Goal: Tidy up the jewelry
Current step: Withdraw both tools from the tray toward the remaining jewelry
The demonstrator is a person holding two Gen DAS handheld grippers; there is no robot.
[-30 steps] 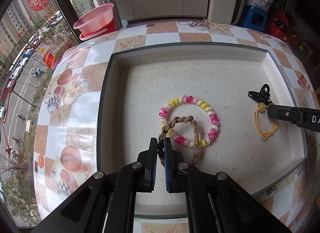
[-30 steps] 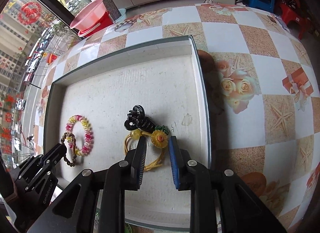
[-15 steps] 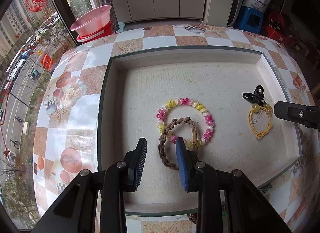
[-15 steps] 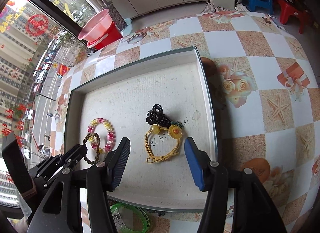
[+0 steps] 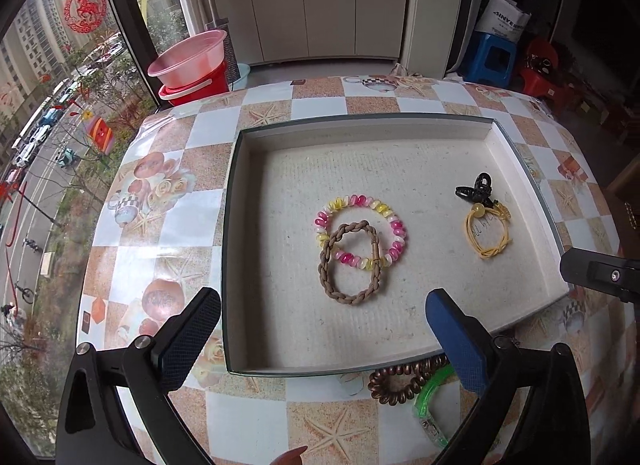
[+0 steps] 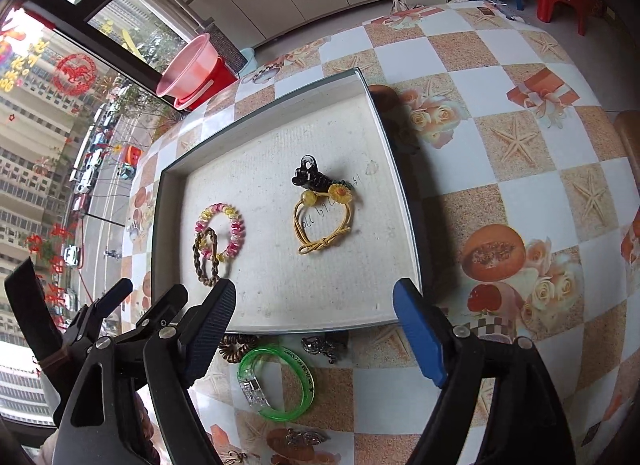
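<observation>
Tray is holding braided bracelet overlapping beaded bracelet; left tongs are hanging open, empty. Right tongs are gaping too; green bangle is waiting on worktop. Approach low, pinch one rim only.

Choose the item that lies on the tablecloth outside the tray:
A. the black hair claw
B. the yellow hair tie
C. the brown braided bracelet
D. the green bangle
D: the green bangle lies on the checkered tablecloth in front of the tray, while the brown braided bracelet, black hair claw and yellow hair tie all rest inside the tray.
</observation>
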